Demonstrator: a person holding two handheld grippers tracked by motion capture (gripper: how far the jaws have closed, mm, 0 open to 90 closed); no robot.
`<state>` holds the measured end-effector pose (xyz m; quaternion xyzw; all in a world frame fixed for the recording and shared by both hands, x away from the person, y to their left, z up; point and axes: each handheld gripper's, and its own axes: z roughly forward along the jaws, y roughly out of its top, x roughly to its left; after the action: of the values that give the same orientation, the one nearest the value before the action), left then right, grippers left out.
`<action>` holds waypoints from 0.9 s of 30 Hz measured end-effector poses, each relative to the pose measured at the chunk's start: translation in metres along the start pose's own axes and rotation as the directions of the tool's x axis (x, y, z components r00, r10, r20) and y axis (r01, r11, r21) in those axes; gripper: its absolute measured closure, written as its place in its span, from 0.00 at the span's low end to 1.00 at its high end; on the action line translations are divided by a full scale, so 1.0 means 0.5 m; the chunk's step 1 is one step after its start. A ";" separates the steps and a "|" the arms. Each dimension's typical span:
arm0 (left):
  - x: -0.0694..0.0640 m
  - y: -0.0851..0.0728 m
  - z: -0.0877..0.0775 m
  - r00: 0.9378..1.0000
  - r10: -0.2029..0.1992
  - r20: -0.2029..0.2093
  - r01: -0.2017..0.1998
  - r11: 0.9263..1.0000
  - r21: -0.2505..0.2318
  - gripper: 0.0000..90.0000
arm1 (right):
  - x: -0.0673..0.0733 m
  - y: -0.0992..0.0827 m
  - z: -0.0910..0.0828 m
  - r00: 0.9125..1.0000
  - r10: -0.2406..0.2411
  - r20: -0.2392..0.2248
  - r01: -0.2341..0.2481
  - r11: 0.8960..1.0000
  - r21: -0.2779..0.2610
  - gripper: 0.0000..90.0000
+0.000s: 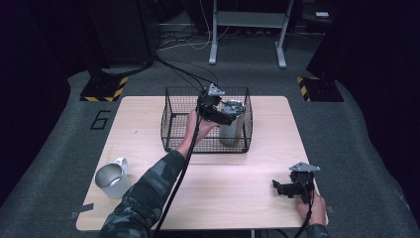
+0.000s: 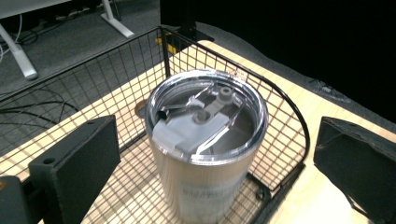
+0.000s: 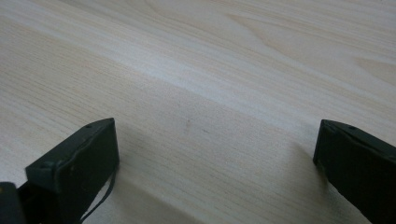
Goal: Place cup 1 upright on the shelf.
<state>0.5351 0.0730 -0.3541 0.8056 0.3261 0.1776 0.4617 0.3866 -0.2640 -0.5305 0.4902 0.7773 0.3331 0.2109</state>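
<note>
Left hand-held gripper (image 2: pixel 215 154) jaws apart, prob. hovering w/ tumbler (image 2: pixel 205 144) between; right (image 3: pixel 215 154) apart.

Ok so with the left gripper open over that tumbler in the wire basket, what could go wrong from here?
1. The tumbler stands close to the basket corner, so a jaw of the left gripper may snag the wire on the way down.
2. The jaws stand wide apart; closing on the clear lid rather than the metal body could pop it loose or slip.
3. Lifting tilted might tip the tall tumbler against the mesh.
</note>
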 end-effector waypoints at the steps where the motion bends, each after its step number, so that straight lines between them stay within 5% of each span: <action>1: 0.000 -0.002 -0.007 1.000 0.006 -0.001 -0.006 1.000 0.001 0.01 | 0.000 0.000 -0.001 1.000 0.001 -0.002 -0.001 1.000 0.003 0.00; 27: -0.006 -0.101 -0.153 0.999 0.045 -0.016 -0.045 0.998 0.036 0.00 | -0.001 0.000 0.000 1.000 -0.004 -0.001 0.004 1.000 0.003 0.00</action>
<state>0.4695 0.1371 -0.3585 0.8193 0.3148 0.1886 0.4405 0.3865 -0.2643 -0.5304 0.4888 0.7789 0.3317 0.2106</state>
